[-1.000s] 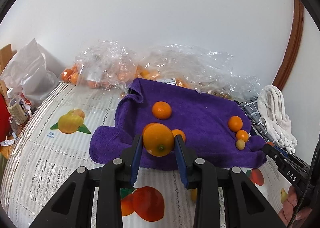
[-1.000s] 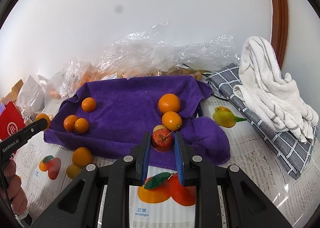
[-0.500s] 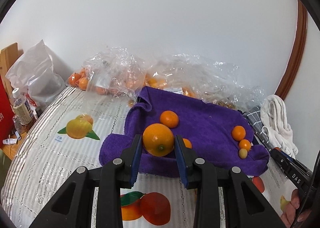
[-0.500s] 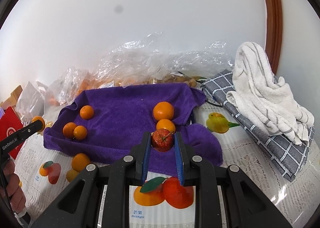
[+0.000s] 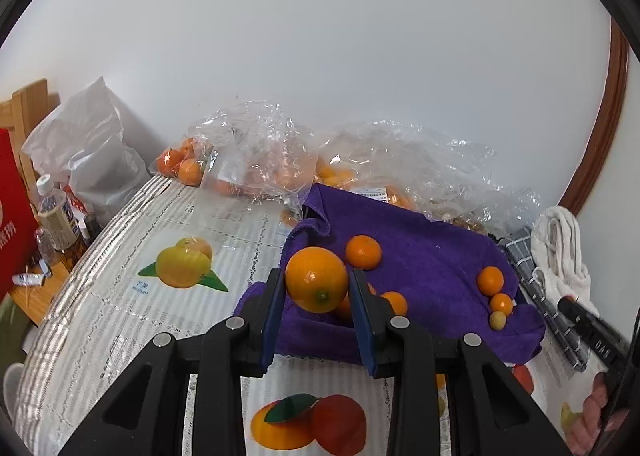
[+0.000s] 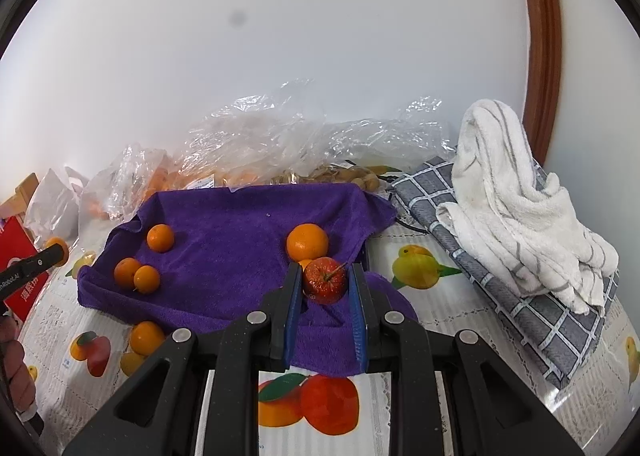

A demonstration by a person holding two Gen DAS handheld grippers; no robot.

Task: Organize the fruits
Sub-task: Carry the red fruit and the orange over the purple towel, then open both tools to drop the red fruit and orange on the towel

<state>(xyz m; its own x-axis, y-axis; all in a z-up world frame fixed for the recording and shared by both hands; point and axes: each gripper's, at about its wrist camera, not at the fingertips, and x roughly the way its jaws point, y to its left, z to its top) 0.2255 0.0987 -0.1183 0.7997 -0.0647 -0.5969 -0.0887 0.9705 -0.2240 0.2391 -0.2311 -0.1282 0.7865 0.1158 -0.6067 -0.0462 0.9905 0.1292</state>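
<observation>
L orange [image 5: 317,279], R apple [image 6: 325,280] gripped.

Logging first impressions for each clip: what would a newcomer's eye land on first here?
Probably the fruit in the grippers: the left gripper clamps a big orange, and the right gripper holds a small red apple. Behind both lies a purple towel dotted with loose oranges, with crinkled clear bags against the wall.

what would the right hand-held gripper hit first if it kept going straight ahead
Probably the large round orange on the purple terry towel, just beyond the small red apple the right hand-held gripper carries; depth is unclear.
</observation>
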